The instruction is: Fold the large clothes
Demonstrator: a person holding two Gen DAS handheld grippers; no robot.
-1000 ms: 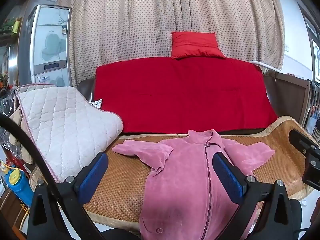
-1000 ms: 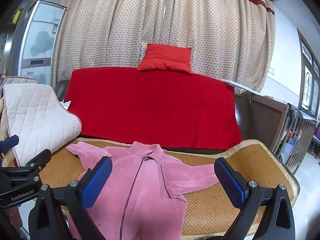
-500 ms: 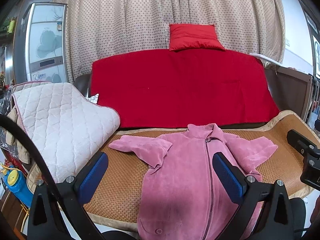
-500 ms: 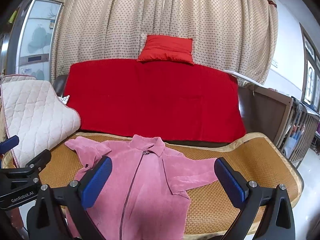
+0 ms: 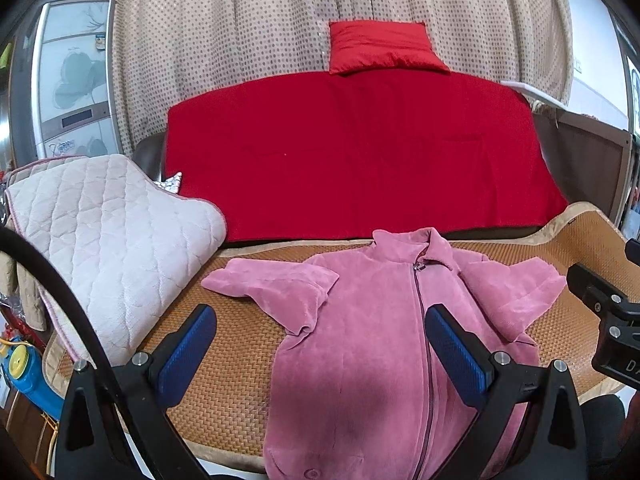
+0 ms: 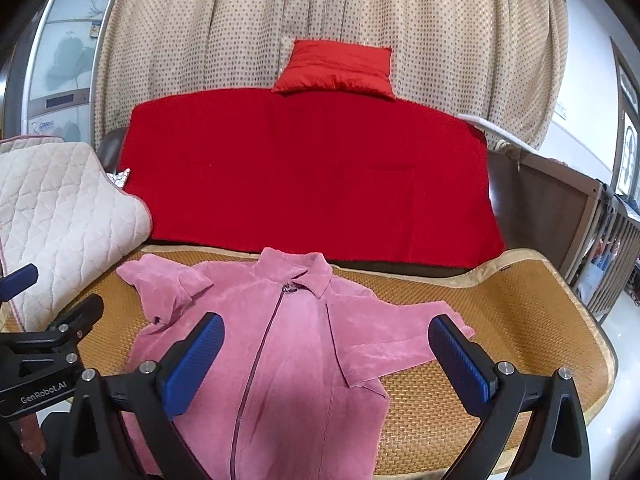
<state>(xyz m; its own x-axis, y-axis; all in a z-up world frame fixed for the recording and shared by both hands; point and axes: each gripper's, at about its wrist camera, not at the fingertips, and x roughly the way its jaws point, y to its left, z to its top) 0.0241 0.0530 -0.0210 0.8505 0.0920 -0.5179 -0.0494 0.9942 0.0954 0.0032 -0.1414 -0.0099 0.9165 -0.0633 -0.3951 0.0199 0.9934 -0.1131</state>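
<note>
While the pink jacket lies spread flat, zipped, on the woven mat, collar toward twelve o'clock, left gripper and right gripper hover above, both released, empty.

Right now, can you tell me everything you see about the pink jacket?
The pink jacket looks soft and velvety, like fleece. It has a fold-down collar and a zipper closed up the front. It lies flat, front up, on the woven mat, collar toward the red blanket. One sleeve lies out to the side; the other is bent and bunched near the quilted pad. Both claws, left claw and right claw, hang open above it, not touching.
</note>
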